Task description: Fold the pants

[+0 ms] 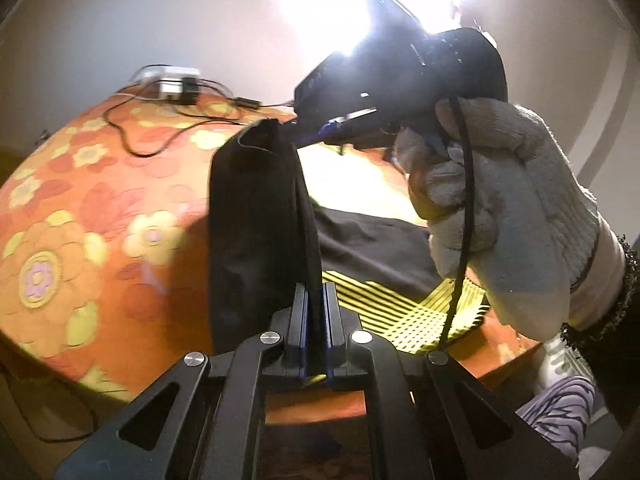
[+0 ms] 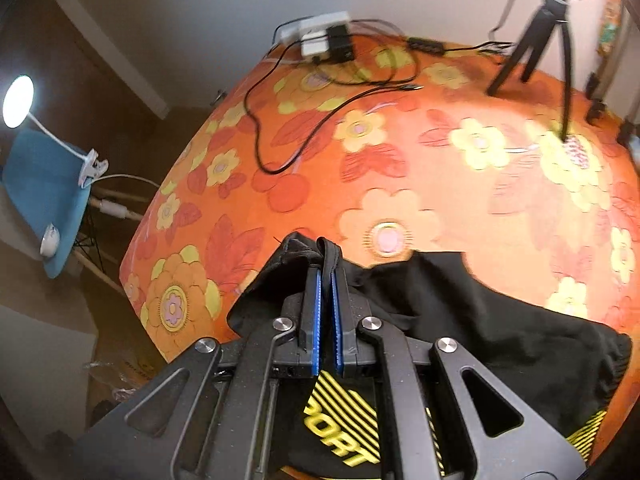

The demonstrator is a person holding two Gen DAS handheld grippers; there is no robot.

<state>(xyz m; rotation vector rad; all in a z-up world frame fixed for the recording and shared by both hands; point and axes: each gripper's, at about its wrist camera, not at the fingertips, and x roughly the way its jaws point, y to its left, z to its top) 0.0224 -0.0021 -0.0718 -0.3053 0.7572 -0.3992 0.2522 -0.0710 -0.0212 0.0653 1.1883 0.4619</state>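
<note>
Basically both grippers pinch the black pants (image 2: 460, 312) — left gripper (image 1: 316, 300) and right gripper (image 2: 326, 292) clamped on a lifted edge above the orange floral tablecloth (image 2: 400, 152) — keep both corners level, lay them flat onto the cloth-side half

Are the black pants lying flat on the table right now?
No. Both grippers, left and right, pinch the black pants, lifting one end.

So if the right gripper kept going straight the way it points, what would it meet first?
Probably the flowered orange tablecloth. The right gripper, shut on the black pants, points down at bare cloth just past them; depth is unclear.
</note>
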